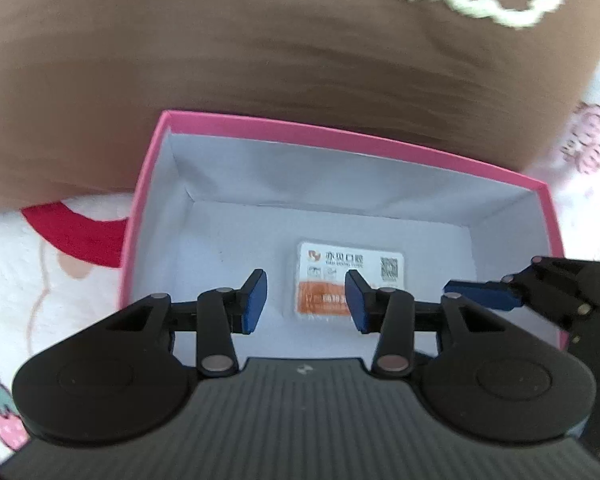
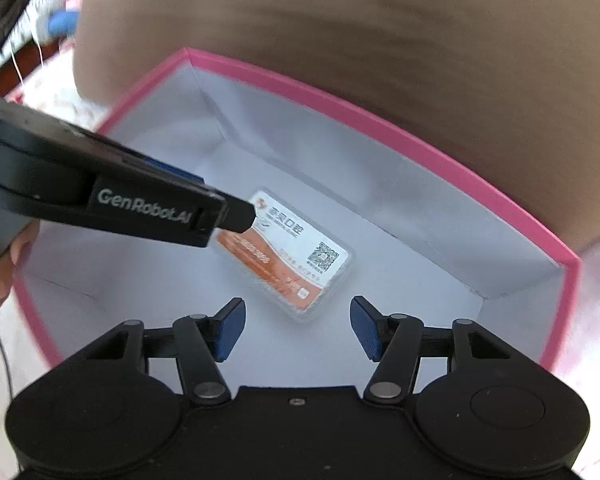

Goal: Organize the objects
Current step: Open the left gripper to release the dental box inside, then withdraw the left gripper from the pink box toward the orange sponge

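Both sets of jaws stand apart with nothing between the pads. My left gripper (image 1: 306, 300) hovers over the pink box (image 1: 342, 140), and the small orange-and-white packet (image 1: 350, 276) lies flat on the box floor just beyond and below its blue pads (image 1: 256, 300), showing through the gap between them. My right gripper (image 2: 298, 328) is a little wider; from its own view the same packet (image 2: 296, 256) sits ahead of the jaws, turned at a slant to them and free of both fingers. In the left view the right gripper's tip (image 1: 482, 294) comes in just beside my right-hand pad, so the two tools are crowded over one corner of the box.

I judge the packet already delivered, so the step in hand is clearing out cleanly. I would lift both grippers straight up out of the box, keeping the pads away from the walls (image 2: 380, 168), because thin card like this probably shifts at a nudge. I would also separate the two tools sideways only once they are above the rim, left one first, since its body (image 2: 100, 196) crosses over the packet in the right view. Beyond the box lie a brown fabric (image 1: 260, 48) and a printed cloth (image 1: 40, 300); I see no further object to fetch from here.
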Demonstrator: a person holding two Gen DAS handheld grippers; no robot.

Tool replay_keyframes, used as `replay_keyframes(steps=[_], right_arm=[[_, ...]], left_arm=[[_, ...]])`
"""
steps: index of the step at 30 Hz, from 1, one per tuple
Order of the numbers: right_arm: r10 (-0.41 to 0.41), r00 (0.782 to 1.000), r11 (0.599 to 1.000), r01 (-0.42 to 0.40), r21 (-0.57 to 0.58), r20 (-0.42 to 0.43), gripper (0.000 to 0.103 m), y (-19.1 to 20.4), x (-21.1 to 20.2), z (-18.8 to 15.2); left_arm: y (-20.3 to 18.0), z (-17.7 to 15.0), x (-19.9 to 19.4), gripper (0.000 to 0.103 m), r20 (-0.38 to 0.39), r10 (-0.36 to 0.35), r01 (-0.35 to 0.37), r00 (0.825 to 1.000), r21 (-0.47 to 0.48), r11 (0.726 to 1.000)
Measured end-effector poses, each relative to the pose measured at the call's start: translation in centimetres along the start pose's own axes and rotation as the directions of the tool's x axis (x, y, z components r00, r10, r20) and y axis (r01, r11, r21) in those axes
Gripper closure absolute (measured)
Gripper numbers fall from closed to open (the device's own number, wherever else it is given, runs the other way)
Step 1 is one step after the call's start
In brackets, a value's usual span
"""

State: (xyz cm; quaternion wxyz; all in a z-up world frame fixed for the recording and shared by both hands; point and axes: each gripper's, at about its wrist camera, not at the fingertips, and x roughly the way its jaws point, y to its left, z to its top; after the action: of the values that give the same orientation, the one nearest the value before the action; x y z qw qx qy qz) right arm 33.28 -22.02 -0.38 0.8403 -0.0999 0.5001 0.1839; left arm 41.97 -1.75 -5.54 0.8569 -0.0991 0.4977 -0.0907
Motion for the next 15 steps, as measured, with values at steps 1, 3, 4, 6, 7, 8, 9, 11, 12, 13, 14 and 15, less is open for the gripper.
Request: replay_keyframes(steps=[1,3,4,6,7,8,9,11,12,13,14,15], right_arm=[[0.002,1.0,1.0,-0.002,0.009,0.023,0.04,0.2,-0.9,-0.4],[0.005,0.998,1.0,-0.006,0.018,0.055,0.04,-1.6,-0.4,2.3],[0.011,0.998,1.0,-0.013,0.029,0.069,0.04,-1.3,-1.0,2.1],[0.02,0.996,0.999,-0.023,0.04,0.088,0.04,-1.7,-2.3,1.2],[0.017,0.995,0.999,-0.021,0.04,0.101,0.04,-2.0,-2.7,1.0],[0.017,0.994,0.999,-0.021,0.037,0.111,0.04,-1.2,-2.3,1.7],[0.015,0.992,0.999,-0.019,0.032,0.122,0.04,-0.9,-2.8,1.6],[0.01,0.99,0.999,-0.015,0.033,0.138,0.04,-0.7,-3.4,1.2],[0.011,0.99,0.999,-0.016,0.035,0.144,0.04,-0.7,-3.8,0.9],[0.005,0.988,0.999,-0.01,0.038,0.153,0.04,-0.4,-4.4,0.6],[0.0,0.987,0.999,-0.007,0.041,0.16,0.04,-0.8,-3.6,0.4],[-0.005,0.986,0.999,-0.002,0.043,0.167,0.04,-0.6,-4.0,0.1]], left_arm=[[-0.1,-0.4,-0.5,0.058,0.006,0.002,-0.002,1.0,0.01,1.0],[-0.6,-0.6,-1.1,0.057,0.005,0.0,0.0,1.0,0.008,1.0],[-0.8,-0.8,-1.5,0.057,-0.001,-0.002,0.002,1.0,0.007,1.0],[-1.0,-1.2,-2.5,0.057,-0.011,-0.004,0.004,1.0,0.009,1.0],[-1.1,-1.3,-2.9,0.057,-0.009,-0.005,0.005,1.0,0.009,1.0],[-1.3,-1.3,-3.3,0.056,-0.007,-0.01,0.01,1.0,0.012,1.0],[-1.4,-1.6,-3.8,0.056,-0.006,-0.019,0.019,1.0,0.015,1.0],[-1.0,-1.7,-4.7,0.054,-0.002,-0.029,0.029,1.0,0.019,0.999],[-1.0,-2.0,-5.3,0.054,0.0,-0.031,0.031,1.0,0.025,0.999],[-1.0,-2.2,-5.8,0.052,0.001,-0.031,0.031,1.0,0.031,0.999],[-1.1,-2.4,-6.3,0.052,0.0,-0.031,0.031,1.0,0.038,0.999],[-1.1,-2.6,-6.7,0.051,-0.003,-0.032,0.033,0.999,0.044,0.998]])
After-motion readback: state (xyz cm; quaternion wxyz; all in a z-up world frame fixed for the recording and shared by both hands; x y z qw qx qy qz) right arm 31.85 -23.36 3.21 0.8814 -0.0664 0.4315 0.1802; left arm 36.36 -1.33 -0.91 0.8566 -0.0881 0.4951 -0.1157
